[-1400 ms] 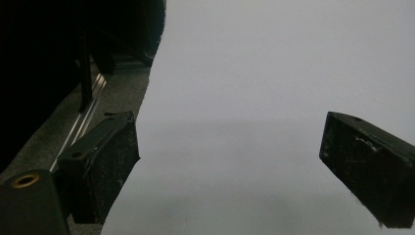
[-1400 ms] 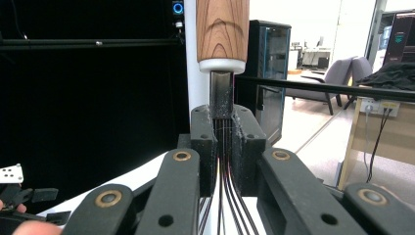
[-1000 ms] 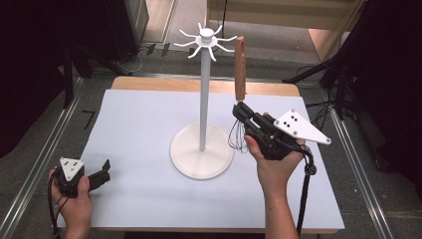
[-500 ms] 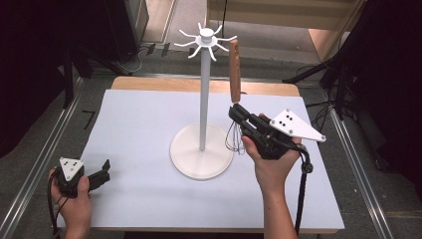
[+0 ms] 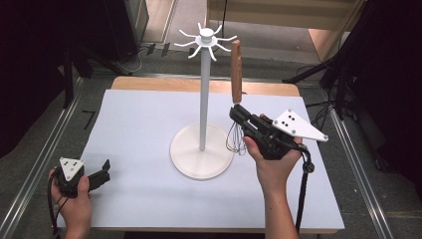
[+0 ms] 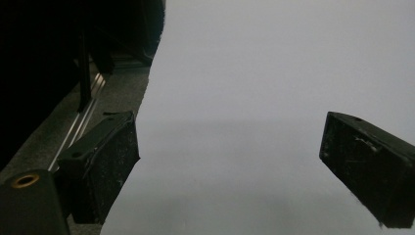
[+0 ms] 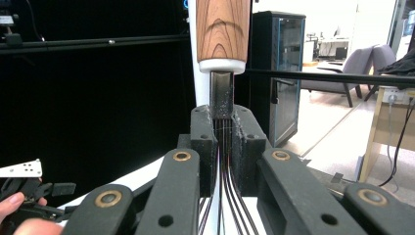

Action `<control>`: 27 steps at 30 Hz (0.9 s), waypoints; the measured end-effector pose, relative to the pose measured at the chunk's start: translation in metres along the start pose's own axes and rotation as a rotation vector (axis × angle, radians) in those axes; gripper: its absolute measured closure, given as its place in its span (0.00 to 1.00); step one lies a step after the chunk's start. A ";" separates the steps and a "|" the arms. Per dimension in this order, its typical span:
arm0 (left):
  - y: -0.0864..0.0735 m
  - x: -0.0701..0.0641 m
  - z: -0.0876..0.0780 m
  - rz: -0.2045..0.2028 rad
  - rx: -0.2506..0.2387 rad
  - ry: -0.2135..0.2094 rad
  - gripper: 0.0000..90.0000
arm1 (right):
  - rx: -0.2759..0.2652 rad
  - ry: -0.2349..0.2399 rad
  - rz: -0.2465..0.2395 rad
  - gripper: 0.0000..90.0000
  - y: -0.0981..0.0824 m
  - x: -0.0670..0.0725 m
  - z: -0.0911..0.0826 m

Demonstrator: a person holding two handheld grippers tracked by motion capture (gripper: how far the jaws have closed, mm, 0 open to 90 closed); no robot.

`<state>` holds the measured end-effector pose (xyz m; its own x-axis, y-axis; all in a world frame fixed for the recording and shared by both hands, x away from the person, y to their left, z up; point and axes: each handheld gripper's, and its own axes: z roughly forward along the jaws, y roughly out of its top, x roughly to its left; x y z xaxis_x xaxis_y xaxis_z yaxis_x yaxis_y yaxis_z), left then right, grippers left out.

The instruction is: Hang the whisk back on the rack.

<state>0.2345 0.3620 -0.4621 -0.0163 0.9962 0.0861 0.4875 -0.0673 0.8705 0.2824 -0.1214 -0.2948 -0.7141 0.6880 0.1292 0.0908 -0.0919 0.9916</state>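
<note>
1. The desk is covered by a pale sheet, with a strip of bare wood showing along its far edge.
2. A white rack stand rises from a round base near the middle of the desk; at its top a small hub spreads out thin curved hooks.
3. The right gripper is held up in the person's right hand, just to the right of the pole, and its jaws are clamped on a whisk.
4. The whisk stands upright: its wooden handle points up beside the pole, its top reaching about the height of the hooks, and its wire loops hang below the jaws, close to the right rim of the base.
5. In the right gripper view the two jaws press from both sides on the whisk's neck, where the wires gather under a metal collar and white band, with the wood-grain handle above.
6. The left gripper sits low at the near left corner of the desk, held in the left hand, well apart from the stand.
7. In the left gripper view its jaws are spread wide with nothing between them, above the pale sheet at the desk's left edge, where a metal rail and dark floor show.
</note>
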 end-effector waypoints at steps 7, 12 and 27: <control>0.000 0.000 0.000 -0.001 -0.001 0.000 0.09 | 0.006 0.008 0.001 0.93 -0.002 -0.001 0.006; 0.000 0.000 0.000 -0.003 -0.001 -0.002 0.09 | 0.010 0.012 0.009 0.93 -0.002 -0.001 0.009; 0.000 0.000 0.000 -0.004 0.000 -0.002 0.09 | 0.015 0.015 -0.005 0.93 -0.009 -0.001 0.012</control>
<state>0.2345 0.3624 -0.4621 -0.0164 0.9965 0.0821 0.4873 -0.0637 0.8709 0.2908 -0.1124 -0.3040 -0.7251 0.6774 0.1239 0.0970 -0.0776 0.9923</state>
